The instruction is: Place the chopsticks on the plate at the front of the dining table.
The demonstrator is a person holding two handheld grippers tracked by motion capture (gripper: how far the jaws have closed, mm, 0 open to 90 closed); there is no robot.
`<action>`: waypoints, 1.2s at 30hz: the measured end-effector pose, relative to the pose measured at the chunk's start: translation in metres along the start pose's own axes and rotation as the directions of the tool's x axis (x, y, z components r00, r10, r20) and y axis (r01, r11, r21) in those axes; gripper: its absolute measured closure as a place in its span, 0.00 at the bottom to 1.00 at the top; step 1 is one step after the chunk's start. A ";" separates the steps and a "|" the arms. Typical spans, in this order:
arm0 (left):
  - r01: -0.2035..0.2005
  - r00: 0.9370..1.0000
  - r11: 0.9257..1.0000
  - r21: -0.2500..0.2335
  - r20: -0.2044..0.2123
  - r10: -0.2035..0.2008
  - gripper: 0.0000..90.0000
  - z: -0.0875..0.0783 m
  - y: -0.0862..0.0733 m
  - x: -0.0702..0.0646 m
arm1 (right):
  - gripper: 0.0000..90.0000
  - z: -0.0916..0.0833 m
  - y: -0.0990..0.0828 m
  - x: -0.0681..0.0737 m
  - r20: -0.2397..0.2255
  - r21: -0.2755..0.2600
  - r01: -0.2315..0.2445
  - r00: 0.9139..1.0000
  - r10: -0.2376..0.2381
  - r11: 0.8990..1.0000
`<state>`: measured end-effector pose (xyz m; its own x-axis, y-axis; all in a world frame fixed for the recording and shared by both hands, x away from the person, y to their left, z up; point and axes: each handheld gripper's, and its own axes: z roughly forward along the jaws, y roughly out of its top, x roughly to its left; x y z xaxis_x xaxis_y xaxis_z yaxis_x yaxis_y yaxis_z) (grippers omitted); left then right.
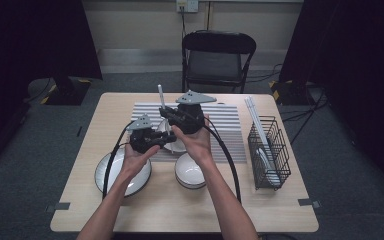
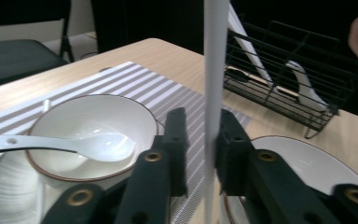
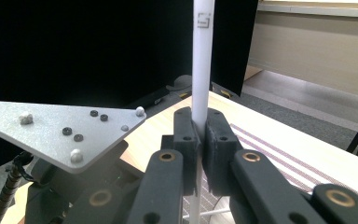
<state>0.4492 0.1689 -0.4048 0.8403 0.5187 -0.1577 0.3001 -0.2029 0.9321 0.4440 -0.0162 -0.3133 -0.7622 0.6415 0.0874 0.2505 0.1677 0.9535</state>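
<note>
A long white chopstick (image 1: 161,95) stands nearly upright over the striped placemat (image 1: 225,125). My right gripper (image 1: 165,111) is shut on it, and in the right gripper view the pads clamp the chopstick (image 3: 201,60) on both sides at the right gripper (image 3: 198,130). My left gripper (image 1: 164,139) sits lower on the same stick. In the left gripper view the chopstick (image 2: 214,70) runs between the jaws of the left gripper (image 2: 204,140), touching the right one, with a narrow gap on the left. Behind it a white bowl (image 2: 93,116) holds a white spoon (image 2: 88,145).
A white plate (image 1: 105,172) lies at the front left and a white bowl (image 1: 190,172) at the front middle. A black wire rack (image 1: 270,150) with more chopsticks and a spoon stands at the right. A black chair (image 1: 217,55) is behind the table.
</note>
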 end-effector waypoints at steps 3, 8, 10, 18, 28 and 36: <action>-0.004 1.000 1.000 0.004 0.014 0.004 0.95 -0.003 0.000 0.001 | 0.95 -0.001 0.000 -0.001 0.000 -0.003 -0.001 1.000 0.001 1.000; -0.017 1.000 1.000 0.005 0.020 0.017 0.95 -0.007 -0.001 0.001 | 0.92 -0.002 -0.002 -0.004 -0.018 -0.020 -0.002 1.000 0.002 1.000; -0.012 1.000 1.000 0.003 0.025 0.011 0.95 -0.008 -0.001 0.001 | 0.89 -0.001 -0.003 -0.005 -0.019 -0.010 0.010 1.000 -0.010 1.000; 0.004 1.000 1.000 -0.009 0.028 -0.004 0.95 -0.012 -0.002 0.004 | 0.68 0.003 -0.009 -0.005 -0.036 0.006 0.016 0.999 -0.016 1.000; -0.006 1.000 1.000 0.010 0.016 0.005 0.95 -0.014 -0.006 0.004 | 0.61 0.007 -0.016 -0.011 -0.021 0.026 0.014 1.000 -0.014 1.000; -0.014 1.000 1.000 0.017 0.022 0.014 0.95 -0.019 -0.006 0.004 | 0.59 0.008 -0.018 -0.014 -0.010 0.029 -0.001 1.000 0.001 1.000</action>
<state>0.4421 0.1882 -0.4044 0.8541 0.4974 -0.1520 0.2957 -0.2240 0.9287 0.4550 -0.0226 -0.3343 -0.7677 0.6343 0.0910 0.2681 0.1890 0.9447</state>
